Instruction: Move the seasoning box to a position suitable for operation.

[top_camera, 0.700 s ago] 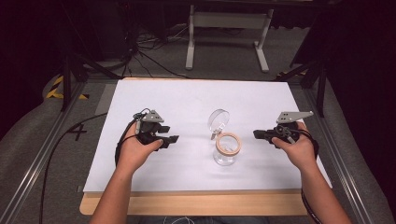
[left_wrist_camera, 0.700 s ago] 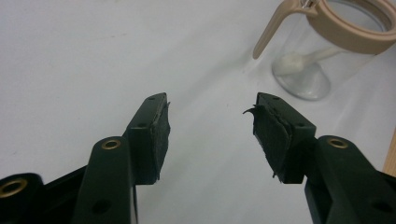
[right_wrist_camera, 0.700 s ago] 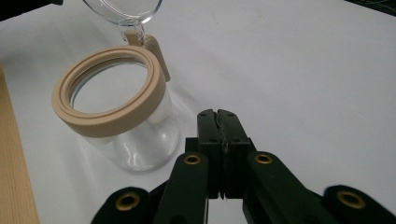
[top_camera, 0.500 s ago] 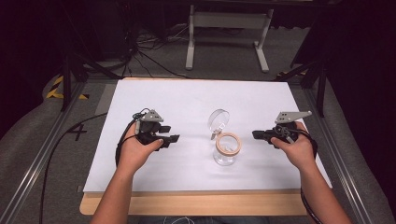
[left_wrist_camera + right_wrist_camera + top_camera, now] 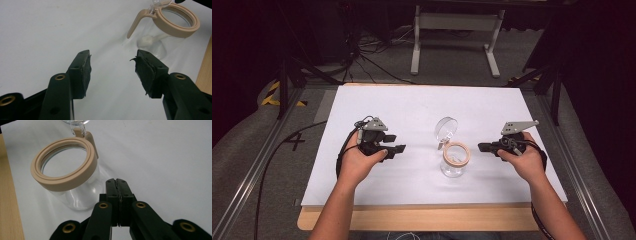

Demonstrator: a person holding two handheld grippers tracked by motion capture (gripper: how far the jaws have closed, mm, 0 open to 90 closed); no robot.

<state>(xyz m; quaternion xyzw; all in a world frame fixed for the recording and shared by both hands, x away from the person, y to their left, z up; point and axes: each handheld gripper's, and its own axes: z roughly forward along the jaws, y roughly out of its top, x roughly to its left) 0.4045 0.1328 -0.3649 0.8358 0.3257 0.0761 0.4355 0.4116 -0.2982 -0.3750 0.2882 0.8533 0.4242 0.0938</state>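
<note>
Standing upright: clear glass jar [image 5: 453,161], tan rim, lid open.

No change logged across the interval. My left gripper [image 5: 396,148] and right gripper [image 5: 482,147] sit at the same spots on the white sheet [image 5: 412,110], either side of the jar [image 5: 453,161]. Jar and its tipped-back lid [image 5: 446,128] have not shifted.

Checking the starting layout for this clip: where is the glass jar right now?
In the high view the glass jar, lid open, stands on the white sheet right of centre, between the left tool and the right tool, nearer the right one.
</note>
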